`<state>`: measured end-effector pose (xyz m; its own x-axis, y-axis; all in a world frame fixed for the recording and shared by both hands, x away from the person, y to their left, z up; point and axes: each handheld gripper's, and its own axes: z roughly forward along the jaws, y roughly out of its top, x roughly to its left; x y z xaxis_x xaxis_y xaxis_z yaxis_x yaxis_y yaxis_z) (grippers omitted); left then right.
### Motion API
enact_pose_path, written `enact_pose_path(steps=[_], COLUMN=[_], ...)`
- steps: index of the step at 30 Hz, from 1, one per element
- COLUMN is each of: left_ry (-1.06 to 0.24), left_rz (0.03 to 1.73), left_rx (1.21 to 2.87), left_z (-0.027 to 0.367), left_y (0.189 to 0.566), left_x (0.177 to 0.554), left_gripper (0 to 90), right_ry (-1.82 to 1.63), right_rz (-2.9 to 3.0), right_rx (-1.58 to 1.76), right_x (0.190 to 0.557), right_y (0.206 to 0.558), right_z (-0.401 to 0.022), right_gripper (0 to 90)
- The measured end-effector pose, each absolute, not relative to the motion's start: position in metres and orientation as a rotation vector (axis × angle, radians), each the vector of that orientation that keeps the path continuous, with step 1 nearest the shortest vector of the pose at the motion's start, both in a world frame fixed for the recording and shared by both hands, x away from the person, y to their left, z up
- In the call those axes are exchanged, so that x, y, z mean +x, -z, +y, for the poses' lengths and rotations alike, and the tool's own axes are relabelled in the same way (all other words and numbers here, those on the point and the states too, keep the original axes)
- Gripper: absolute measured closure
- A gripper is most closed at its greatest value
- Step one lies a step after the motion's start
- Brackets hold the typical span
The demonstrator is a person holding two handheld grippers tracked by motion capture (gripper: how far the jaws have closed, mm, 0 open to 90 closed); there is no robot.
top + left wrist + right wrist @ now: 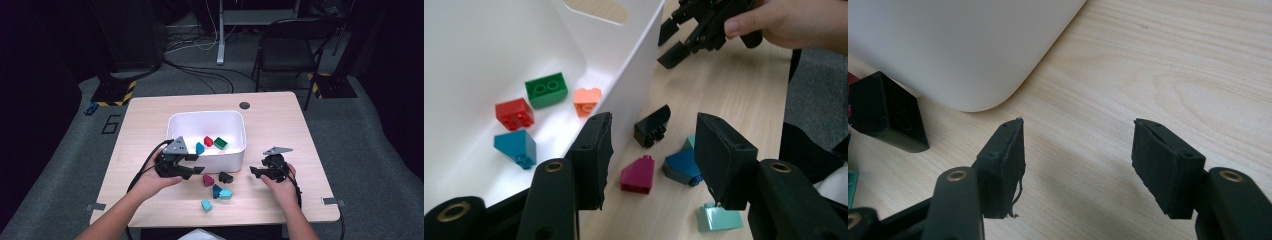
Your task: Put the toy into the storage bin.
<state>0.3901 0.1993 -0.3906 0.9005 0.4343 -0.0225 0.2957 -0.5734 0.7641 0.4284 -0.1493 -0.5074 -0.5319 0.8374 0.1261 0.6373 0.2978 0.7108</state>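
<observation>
Left gripper view shows the left claw [651, 160] open (nothing gripped) over the magenta brick [638, 174]; next likely lower and close. Right claw [1075, 167] waits open.

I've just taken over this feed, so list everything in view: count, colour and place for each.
bin: one, white, table centre.
bricks in bin: four; red, green, orange, teal.
bricks on table: five, in front of the bin; black, magenta, dark teal, light blue, mint.
table: one, light wood.
chair: one, black, behind the table.
left gripper: open, above the loose bricks.
right gripper: open, over bare table.
</observation>
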Motion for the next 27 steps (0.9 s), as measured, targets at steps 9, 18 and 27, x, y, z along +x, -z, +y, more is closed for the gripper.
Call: enact_pose_path(steps=[9,18,27], left_ry=[-0.193,-0.176,-0.126], left_rz=[0.535,0.552,0.544], left_rx=[2.215,2.226,2.247], left_z=[0.202,0.198,0.192], left_y=[0.417,0.439,0.46], left_x=[0.38,0.371,0.365], left_gripper=[49.0,47.8,46.6], right_ry=[-1.067,-1.065,-1.063], right_rz=[2.3,2.299,2.301], right_rx=[1.346,1.351,1.343], right_x=[0.428,0.428,0.428], right_y=[0.507,0.507,0.507], right_z=[-0.149,-0.149,-0.149], right_gripper=[37.4,37.4,37.5])
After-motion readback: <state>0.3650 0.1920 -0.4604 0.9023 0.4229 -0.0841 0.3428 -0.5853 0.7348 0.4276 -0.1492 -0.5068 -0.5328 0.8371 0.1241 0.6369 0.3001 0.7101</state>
